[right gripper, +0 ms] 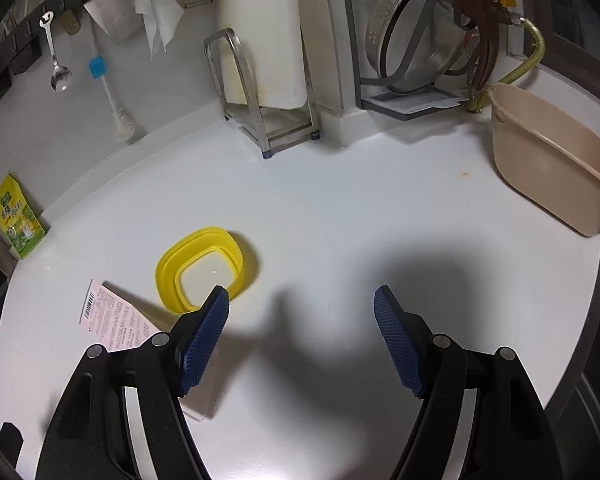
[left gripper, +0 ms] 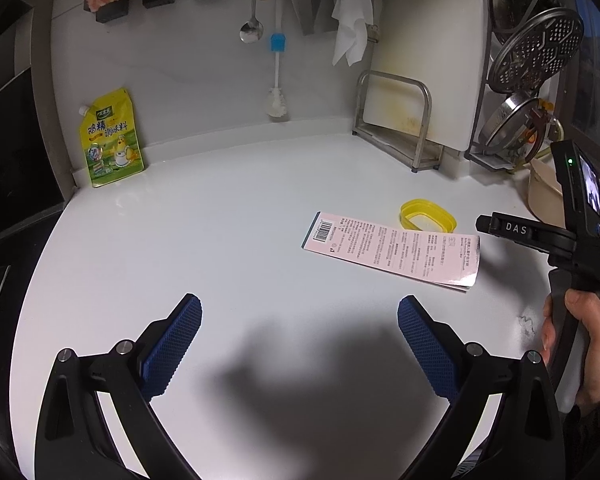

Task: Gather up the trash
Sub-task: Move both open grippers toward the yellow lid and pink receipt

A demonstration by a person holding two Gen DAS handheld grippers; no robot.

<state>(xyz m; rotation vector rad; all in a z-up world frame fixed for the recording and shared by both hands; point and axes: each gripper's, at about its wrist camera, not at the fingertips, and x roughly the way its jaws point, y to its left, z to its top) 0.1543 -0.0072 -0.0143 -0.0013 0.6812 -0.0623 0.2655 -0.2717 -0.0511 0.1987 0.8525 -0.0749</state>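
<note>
Fingers of both the left gripper [left gripper: 300,320] and right gripper [right gripper: 301,312] are spread, holding nothing; the pink packet [left gripper: 392,250] and yellow ring [right gripper: 206,268] lie ahead, probably trash to take.

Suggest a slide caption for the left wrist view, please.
Open left gripper hovers over a white counter, facing a pink packet and yellow ring.

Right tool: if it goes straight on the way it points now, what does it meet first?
Likely bare countertop. The open right tool has the yellow lid just left of its line; depth is uncertain.
</note>
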